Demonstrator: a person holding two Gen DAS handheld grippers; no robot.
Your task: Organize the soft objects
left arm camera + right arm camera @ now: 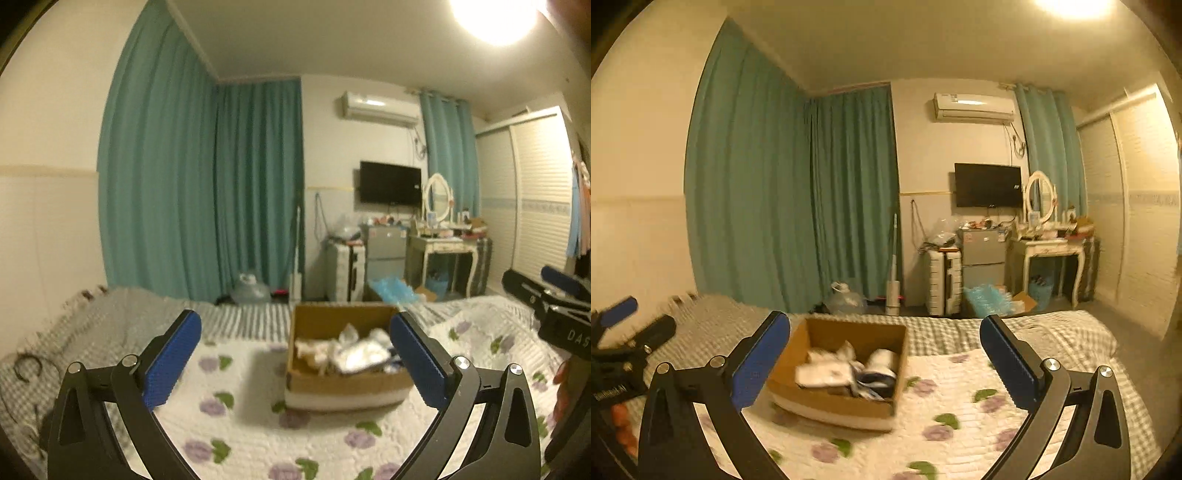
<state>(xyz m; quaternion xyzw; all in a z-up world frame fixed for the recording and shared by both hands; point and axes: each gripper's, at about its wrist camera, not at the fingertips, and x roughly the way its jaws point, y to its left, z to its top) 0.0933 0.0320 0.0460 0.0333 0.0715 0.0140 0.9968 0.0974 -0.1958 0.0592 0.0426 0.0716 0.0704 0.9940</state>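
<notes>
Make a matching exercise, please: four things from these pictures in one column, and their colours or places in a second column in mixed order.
Things:
1. box
2. curtains
3. TV
4. gripper pads

Descriptions:
a. blue
b. on the wall under the air conditioner
c. on the flowered bedspread, holding soft things
d. teal

Pairs: 1-c, 2-d, 3-b, 4-a
</notes>
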